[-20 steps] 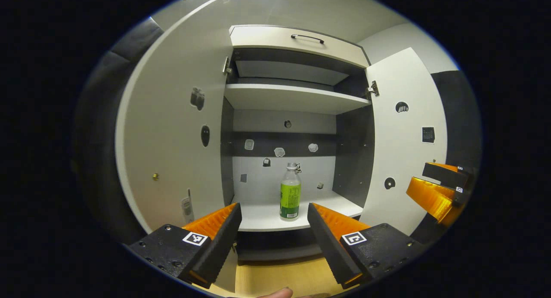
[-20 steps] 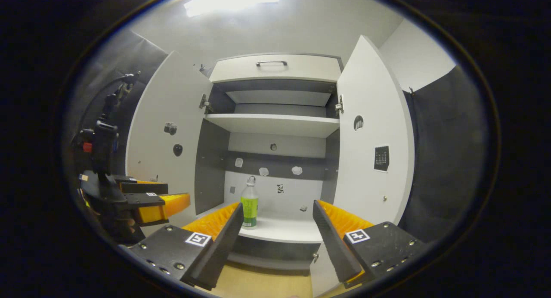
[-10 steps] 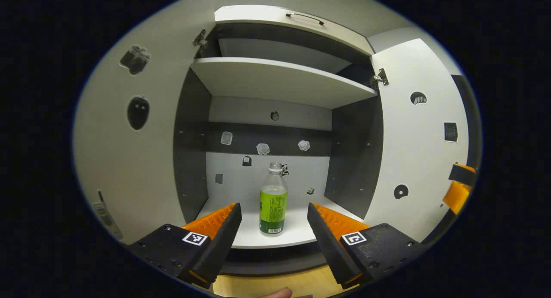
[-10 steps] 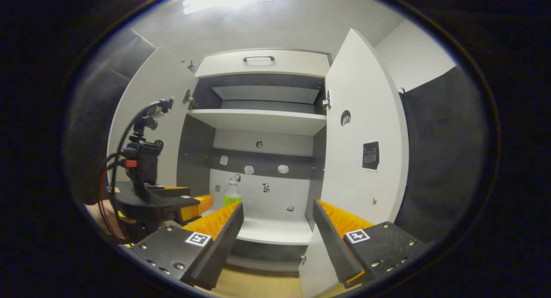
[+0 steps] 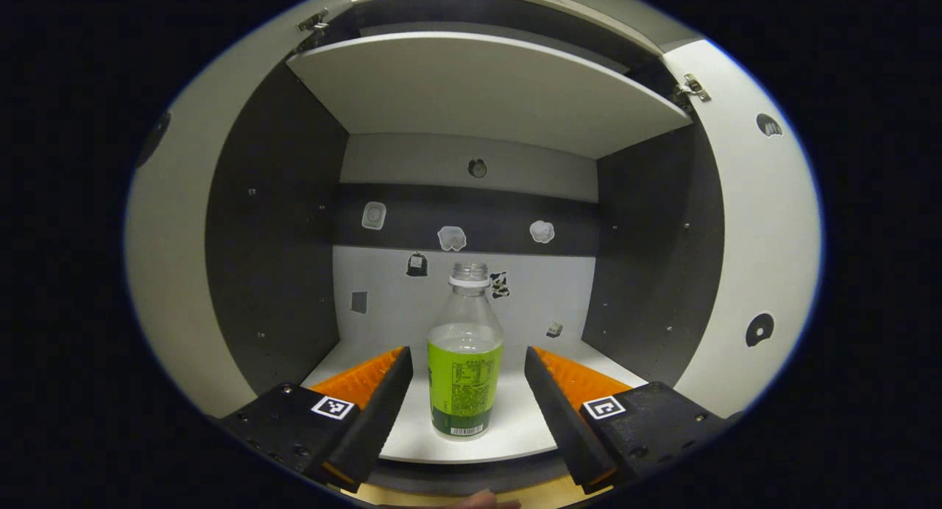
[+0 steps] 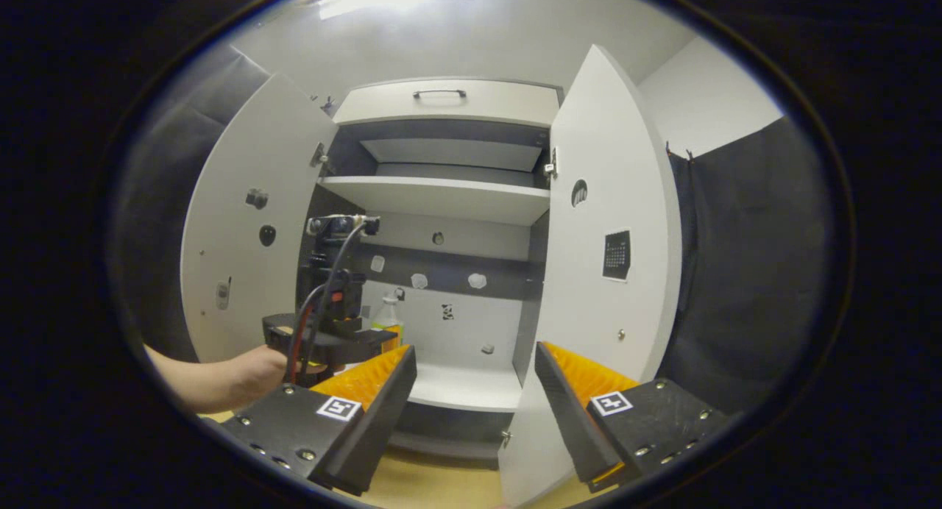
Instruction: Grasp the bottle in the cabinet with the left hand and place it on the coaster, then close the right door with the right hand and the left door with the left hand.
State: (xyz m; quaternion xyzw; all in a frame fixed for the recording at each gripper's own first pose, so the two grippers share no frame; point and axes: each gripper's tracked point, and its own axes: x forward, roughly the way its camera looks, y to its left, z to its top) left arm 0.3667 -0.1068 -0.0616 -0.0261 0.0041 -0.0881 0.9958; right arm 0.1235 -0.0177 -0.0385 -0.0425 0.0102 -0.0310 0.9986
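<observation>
A clear bottle (image 5: 465, 380) with a green label and no cap stands upright on the cabinet's lower shelf (image 5: 515, 428). My left gripper (image 5: 466, 356) is open, with one finger on each side of the bottle and a gap to each. In the right gripper view the left gripper (image 6: 331, 343), held by a hand (image 6: 243, 373), reaches into the cabinet and hides most of the bottle (image 6: 385, 316). My right gripper (image 6: 475, 358) is open and holds nothing, back from the cabinet front. The left door (image 6: 243, 259) and the right door (image 6: 603, 273) both stand open.
An upper shelf (image 5: 486, 90) spans the cabinet above the bottle. Dark side walls (image 5: 272, 237) close in on both sides, and small stickers dot the back wall (image 5: 452, 237). A drawer with a handle (image 6: 438, 94) tops the cabinet. A wooden surface (image 6: 434, 483) lies below.
My left gripper has moved forward into the cabinet until its open fingers flank the bottle. My right gripper has stayed back and drifted slightly to the right.
</observation>
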